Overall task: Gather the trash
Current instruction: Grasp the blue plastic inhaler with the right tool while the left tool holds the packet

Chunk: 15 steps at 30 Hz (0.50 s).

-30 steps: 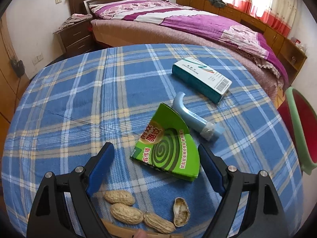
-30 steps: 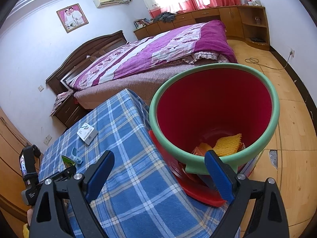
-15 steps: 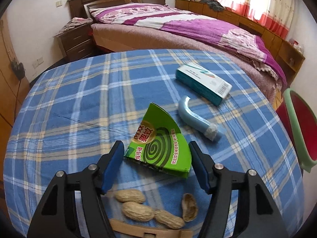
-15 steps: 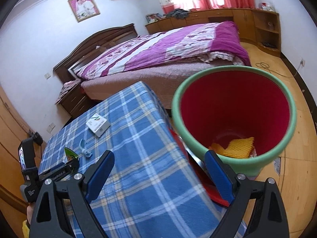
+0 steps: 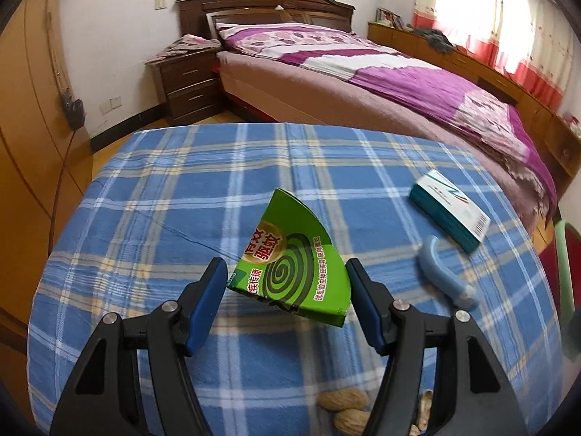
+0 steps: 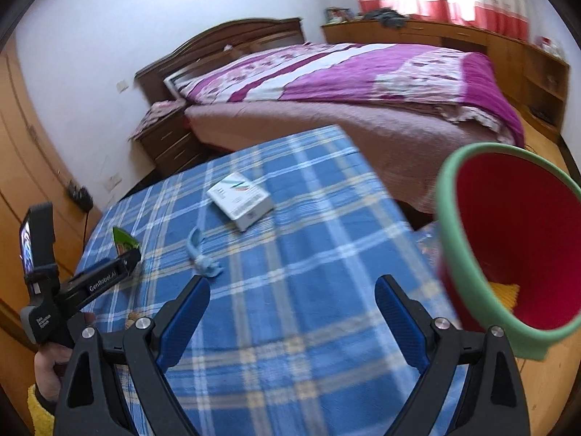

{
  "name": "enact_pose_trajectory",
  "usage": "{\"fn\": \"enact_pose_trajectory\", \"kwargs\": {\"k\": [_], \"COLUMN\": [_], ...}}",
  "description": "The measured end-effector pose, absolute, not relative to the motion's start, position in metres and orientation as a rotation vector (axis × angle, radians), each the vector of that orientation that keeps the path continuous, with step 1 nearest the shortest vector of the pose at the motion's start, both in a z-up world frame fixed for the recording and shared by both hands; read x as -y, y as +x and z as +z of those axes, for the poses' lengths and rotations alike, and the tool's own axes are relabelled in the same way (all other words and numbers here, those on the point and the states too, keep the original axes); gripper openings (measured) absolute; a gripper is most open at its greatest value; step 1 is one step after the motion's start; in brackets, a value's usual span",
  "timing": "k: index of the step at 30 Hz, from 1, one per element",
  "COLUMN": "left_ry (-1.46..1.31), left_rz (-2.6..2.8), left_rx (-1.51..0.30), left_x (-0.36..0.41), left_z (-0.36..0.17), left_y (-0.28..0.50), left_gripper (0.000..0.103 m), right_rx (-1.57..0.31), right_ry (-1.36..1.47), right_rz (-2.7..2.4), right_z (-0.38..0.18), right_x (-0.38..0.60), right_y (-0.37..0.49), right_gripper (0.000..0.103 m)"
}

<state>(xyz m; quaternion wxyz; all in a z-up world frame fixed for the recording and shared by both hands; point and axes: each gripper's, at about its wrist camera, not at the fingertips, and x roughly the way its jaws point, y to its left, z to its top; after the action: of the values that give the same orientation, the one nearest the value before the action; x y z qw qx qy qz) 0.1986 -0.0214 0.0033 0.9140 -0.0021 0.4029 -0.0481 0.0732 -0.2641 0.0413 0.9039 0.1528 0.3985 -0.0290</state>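
Left hand-held gripper (image 5: 287, 290) – clamped on green carton (image 5: 290, 265), clear of bench | bin (image 6: 508, 239) to its right | right hand-held gripper (image 6: 292, 307) – wide, empty

Glossy green card box (image 5: 290, 265); woven checked tablecloth (image 5: 163, 196); smooth plastic bin (image 6: 508, 239).

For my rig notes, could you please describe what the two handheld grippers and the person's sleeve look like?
Both the left gripper and the right gripper have black frames with silver pivot screws and two blue-padded fingers. Seen from the right wrist, the left one bears white lettering and a phone-like screen on its handle. The person's cuff is fuzzy and yellow.
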Motion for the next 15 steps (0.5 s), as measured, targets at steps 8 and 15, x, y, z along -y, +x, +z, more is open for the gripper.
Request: {"fn": "enact_pose_trajectory", "kwargs": {"k": [8, 15], "left_ry": [-0.03, -0.05], "left_rz": [-0.096, -0.104], "left_rx": [-0.826, -0.831], "left_x": [0.016, 0.013], "left_z": [0.0, 0.0], "left_y": [0.201, 0.202], "left_gripper": [0.067, 0.067], "right_rx": [-0.866, -0.909], "right_ry": [0.244, 0.192], "right_rz": [0.025, 0.073], "right_z": [0.023, 0.005], "right_x": [0.222, 0.195], "right_y": [0.115, 0.142], "right_gripper": [0.088, 0.074]}}
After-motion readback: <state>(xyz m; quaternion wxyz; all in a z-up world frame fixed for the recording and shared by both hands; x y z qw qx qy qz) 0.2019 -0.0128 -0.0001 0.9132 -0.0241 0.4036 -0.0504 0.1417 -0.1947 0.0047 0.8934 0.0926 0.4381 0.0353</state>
